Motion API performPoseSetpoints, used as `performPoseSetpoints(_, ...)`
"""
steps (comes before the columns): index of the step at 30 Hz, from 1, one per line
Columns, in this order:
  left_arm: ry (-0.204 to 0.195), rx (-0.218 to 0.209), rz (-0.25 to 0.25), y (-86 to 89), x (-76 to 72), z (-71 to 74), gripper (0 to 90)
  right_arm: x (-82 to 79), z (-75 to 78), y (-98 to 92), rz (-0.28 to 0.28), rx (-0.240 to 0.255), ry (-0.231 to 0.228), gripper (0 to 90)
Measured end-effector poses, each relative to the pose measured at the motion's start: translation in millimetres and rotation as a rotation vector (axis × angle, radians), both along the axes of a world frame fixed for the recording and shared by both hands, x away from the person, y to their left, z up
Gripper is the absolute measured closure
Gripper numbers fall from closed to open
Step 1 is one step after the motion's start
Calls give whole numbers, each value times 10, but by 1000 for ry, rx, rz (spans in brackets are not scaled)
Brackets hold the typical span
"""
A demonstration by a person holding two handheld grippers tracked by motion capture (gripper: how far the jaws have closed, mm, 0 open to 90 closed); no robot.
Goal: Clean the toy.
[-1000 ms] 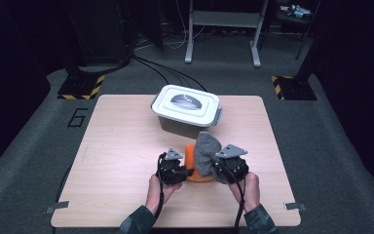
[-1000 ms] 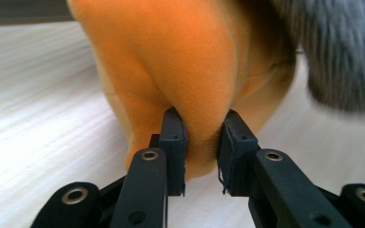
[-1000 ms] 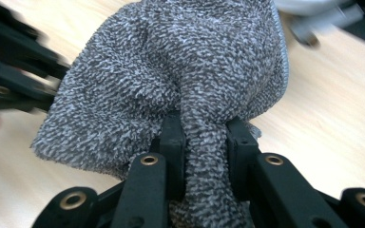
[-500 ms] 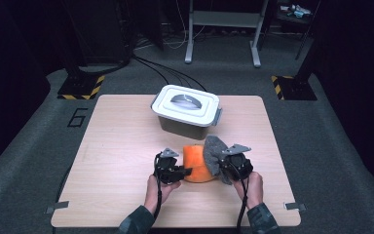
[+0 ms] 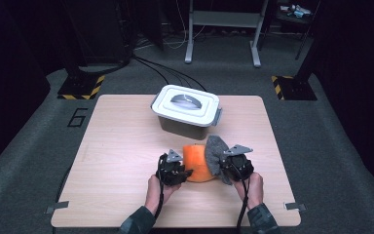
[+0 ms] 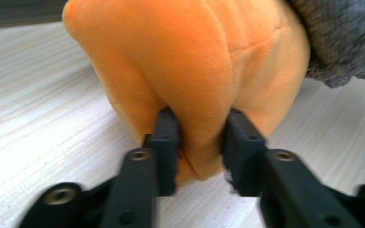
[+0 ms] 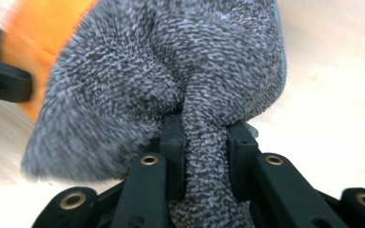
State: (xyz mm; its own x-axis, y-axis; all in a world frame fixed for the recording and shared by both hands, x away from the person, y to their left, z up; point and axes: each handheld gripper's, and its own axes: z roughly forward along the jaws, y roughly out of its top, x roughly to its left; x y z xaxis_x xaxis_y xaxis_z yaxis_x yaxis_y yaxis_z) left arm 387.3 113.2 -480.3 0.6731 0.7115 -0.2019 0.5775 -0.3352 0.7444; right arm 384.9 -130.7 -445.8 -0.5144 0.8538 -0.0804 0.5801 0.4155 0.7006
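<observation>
On the near half of the wooden table (image 5: 126, 146), we pinch the orange fleece cloth (image 5: 197, 163) in our left gripper (image 5: 176, 171), just easing, and the grey knitted cloth (image 5: 216, 151) in our right gripper (image 5: 233, 165), likely to keep them paired.

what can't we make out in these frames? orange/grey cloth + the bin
- Bin contents: in the high view the lid covers the white bin.
- Orange cloth: its right part is hidden under the grey cloth in the high view; the left gripper view cuts it off at the top edge.
- Left claw and right claw: too small in the high view to read the grip.
- Grey cloth's left edge: blurred in the right gripper view.
</observation>
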Motion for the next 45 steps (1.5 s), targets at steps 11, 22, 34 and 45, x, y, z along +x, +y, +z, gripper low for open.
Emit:
performPoseSetpoints(11,80,-80,21,64,-7,17,763,-57,194,499,159,-79,-59,735)
performPoseSetpoints(22,43,-45,-5,35,-25,10,727,65,-25,150,54,3,21,737)
performPoseSetpoints(34,-39,122,-31,-111,-19,-12,597,108,-55,143,31,-14,14,737)
performPoseSetpoints(45,-23,121,4,-48,17,-68,702,-80,149,549,157,-85,-51,736)
